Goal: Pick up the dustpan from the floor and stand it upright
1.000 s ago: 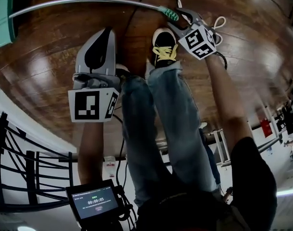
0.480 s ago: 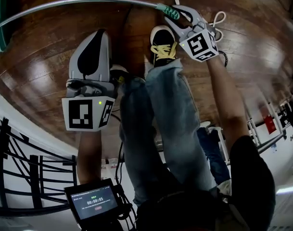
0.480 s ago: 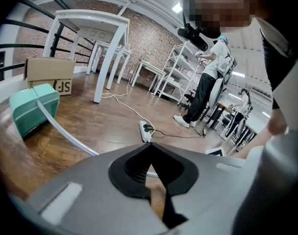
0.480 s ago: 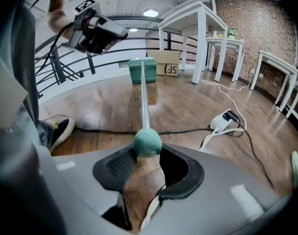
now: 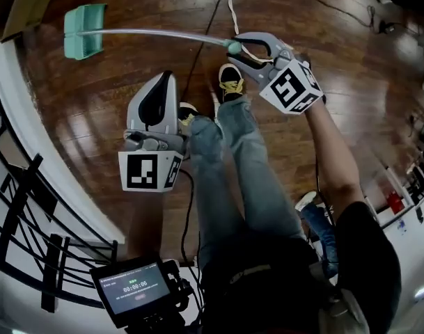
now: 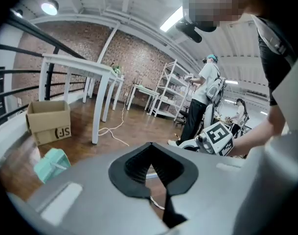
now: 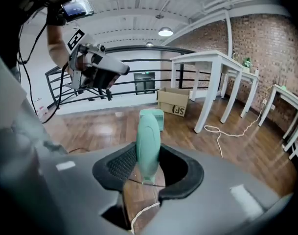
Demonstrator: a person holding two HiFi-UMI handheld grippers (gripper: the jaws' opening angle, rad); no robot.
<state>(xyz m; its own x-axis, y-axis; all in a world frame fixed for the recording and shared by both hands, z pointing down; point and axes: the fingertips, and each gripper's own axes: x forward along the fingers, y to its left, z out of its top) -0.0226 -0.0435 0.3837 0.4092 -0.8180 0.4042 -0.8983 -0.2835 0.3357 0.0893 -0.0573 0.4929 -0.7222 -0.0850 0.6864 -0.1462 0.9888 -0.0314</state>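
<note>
The dustpan (image 5: pixel 83 33) has a mint-green pan, a long curved metal handle (image 5: pixel 156 35) and a green grip (image 7: pixel 148 141). The pan lies low by the white kerb, and the handle slants up to the right gripper (image 5: pixel 238 47), whose jaws clamp the grip. The left gripper (image 5: pixel 163 82) is clenched on nothing. Glossy wood floor (image 5: pixel 351 68), black railing (image 5: pixel 17 207), box (image 6: pixel 48 121), white tables (image 7: pixel 212 62), brick wall (image 6: pixel 139 62).

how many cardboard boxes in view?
1. The cardboard box sits on the floor beyond the dustpan, left of the white table and its legs. Others may be hidden outside these views.
</note>
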